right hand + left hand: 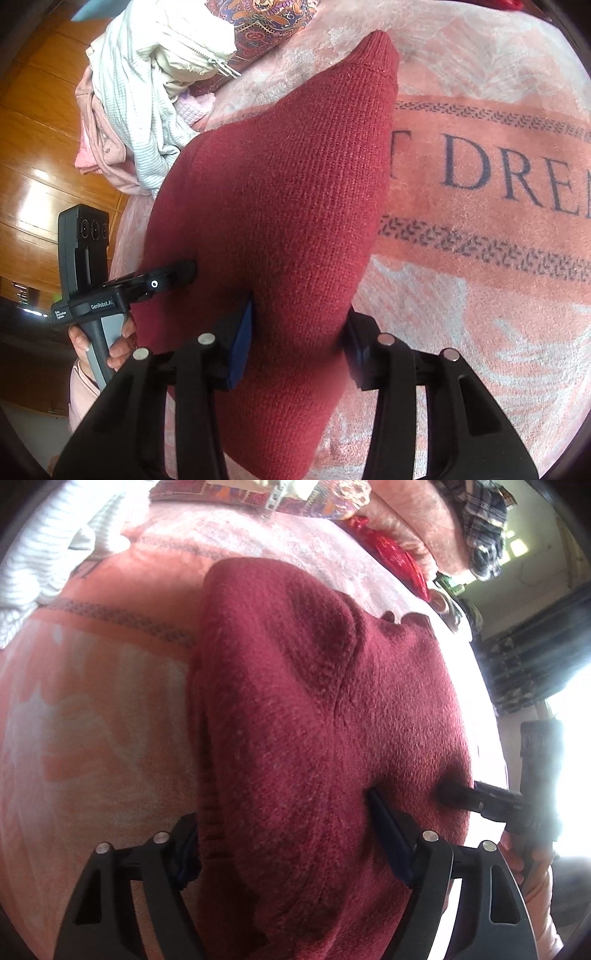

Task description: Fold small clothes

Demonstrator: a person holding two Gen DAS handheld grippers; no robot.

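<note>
- Underneath everything lies a pink blanket [480, 229] with pale leaf shapes, spread over a bed.
- Centre of both frames: a dark red knit garment [295, 720], bunched and lifted off the blanket.
- Left tongs [284, 834] pinch the garment's lower edge, fabric filling the gap between the blue pads.
- Right tongs [299, 339] likewise grip a fold of it.
- Only the right wrist view shows, at upper left, a heap of white and pink clothes [147, 92] and wooden panelling [40, 147].
- Only the left wrist view shows, at upper right, a red shiny packet [395, 557] and a plaid cloth [480, 528].
- Readable: "T DRE" on the blanket; "GenRobot.AI" on the left tongs' body at lower left.
</note>
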